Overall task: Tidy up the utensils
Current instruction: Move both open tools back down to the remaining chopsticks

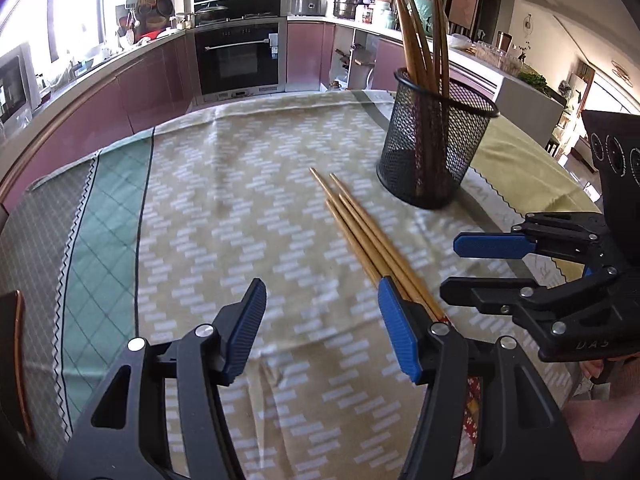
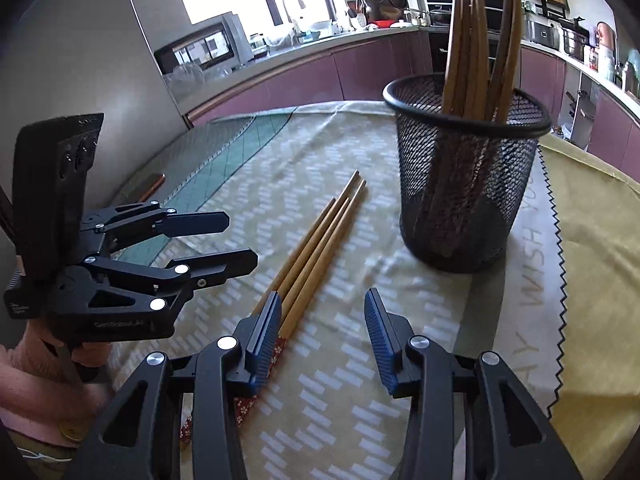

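The left gripper (image 1: 322,330) hangs low over the patterned table cloth (image 1: 224,200), tilted down, its blue-padded jaws fairly wide and empty. Just to its right lies a bundle of loose wooden chopsticks (image 1: 360,232), side by side, probably gathered for an easy pickup. The right gripper (image 2: 322,338), angled down likewise, stands partly open and holds nothing. Furthest right, the black mesh cup (image 2: 468,184) holds other chopsticks upright.
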Demonstrator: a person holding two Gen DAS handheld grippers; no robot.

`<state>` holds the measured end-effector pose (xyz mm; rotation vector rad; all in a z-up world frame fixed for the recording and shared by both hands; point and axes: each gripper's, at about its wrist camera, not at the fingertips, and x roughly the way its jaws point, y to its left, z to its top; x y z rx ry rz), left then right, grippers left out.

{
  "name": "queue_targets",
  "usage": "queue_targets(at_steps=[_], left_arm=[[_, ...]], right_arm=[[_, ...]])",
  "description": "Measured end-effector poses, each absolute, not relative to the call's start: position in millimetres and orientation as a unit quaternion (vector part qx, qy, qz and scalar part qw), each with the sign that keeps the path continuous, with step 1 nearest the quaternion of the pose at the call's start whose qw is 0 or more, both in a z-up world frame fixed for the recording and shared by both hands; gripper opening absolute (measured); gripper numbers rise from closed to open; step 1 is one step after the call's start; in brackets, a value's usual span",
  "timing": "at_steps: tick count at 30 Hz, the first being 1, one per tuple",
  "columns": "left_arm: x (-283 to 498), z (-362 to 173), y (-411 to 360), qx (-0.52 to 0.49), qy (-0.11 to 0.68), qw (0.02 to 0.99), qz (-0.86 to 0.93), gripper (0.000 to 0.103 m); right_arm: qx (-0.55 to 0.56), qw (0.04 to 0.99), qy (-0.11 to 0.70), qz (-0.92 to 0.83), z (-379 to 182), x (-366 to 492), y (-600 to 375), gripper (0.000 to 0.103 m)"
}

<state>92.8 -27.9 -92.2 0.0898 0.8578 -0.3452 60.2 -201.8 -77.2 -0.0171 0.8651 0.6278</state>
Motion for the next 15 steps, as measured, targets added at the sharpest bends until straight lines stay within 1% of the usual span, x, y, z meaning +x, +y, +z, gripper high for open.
queue_targets(at_steps=[6, 15], left_arm=[[86.4, -93.2, -35.1, 0.053, 0.416, 0.892, -0.17, 0.061], [85.5, -93.6, -37.2, 0.05, 0.42, 0.889, -0.175, 0.062]], right_arm=[[-0.023, 0.862, 0.414, 0.291, -78.6, 52.3, -192.0, 0.041], [-0.038, 0.863, 0.417, 0.282, -82.2, 53.3, -192.4, 0.041]])
